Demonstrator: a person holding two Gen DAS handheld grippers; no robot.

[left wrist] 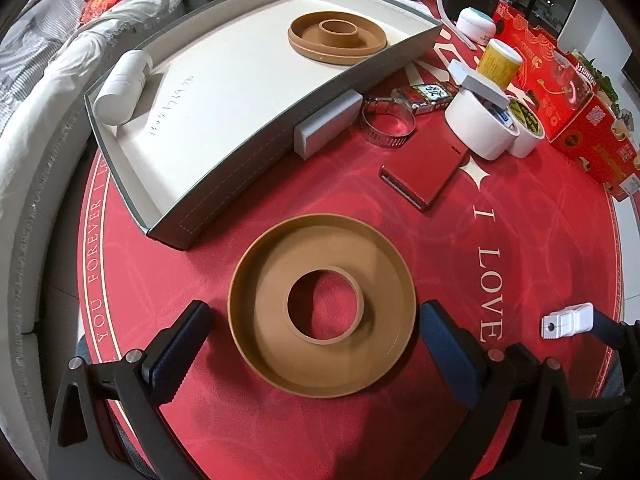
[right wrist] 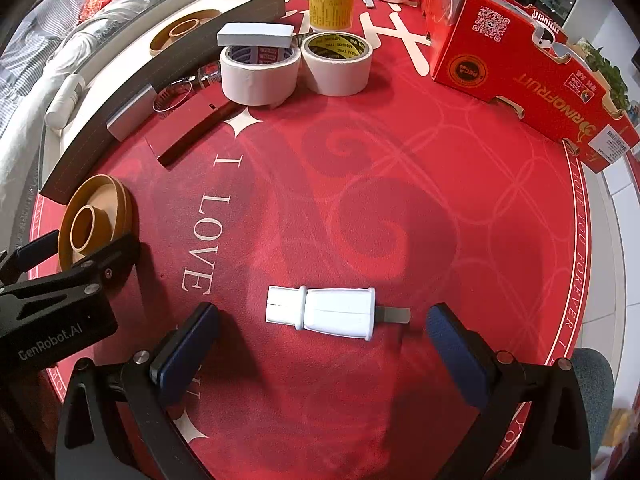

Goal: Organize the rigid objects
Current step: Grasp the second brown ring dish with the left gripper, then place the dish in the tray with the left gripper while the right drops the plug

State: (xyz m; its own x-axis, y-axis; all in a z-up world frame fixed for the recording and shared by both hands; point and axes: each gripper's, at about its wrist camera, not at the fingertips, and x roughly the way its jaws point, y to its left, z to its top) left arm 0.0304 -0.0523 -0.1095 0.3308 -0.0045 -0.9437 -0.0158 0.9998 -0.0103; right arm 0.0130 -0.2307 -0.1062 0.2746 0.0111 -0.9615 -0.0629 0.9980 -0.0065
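Note:
A brown ring-shaped dish (left wrist: 322,312) lies flat on the red tablecloth between the fingers of my left gripper (left wrist: 316,332), which is open around it without touching. The same dish (right wrist: 94,222) shows at the left of the right wrist view. A second brown ring dish (left wrist: 337,38) and a white bottle (left wrist: 122,88) lie in the grey tray (left wrist: 240,184). A white plug-like piece (right wrist: 322,312) with a metal tab lies between the fingers of my open right gripper (right wrist: 324,344); the piece (left wrist: 566,320) is also seen from the left wrist.
Beside the tray lie a grey block (left wrist: 328,122), a metal hose clamp (left wrist: 386,122), a red flat case (left wrist: 424,170), two tape rolls (right wrist: 260,74) (right wrist: 336,64), a yellow jar (right wrist: 332,6) and a red carton (right wrist: 520,68). A sofa with cloth (left wrist: 40,100) borders the left.

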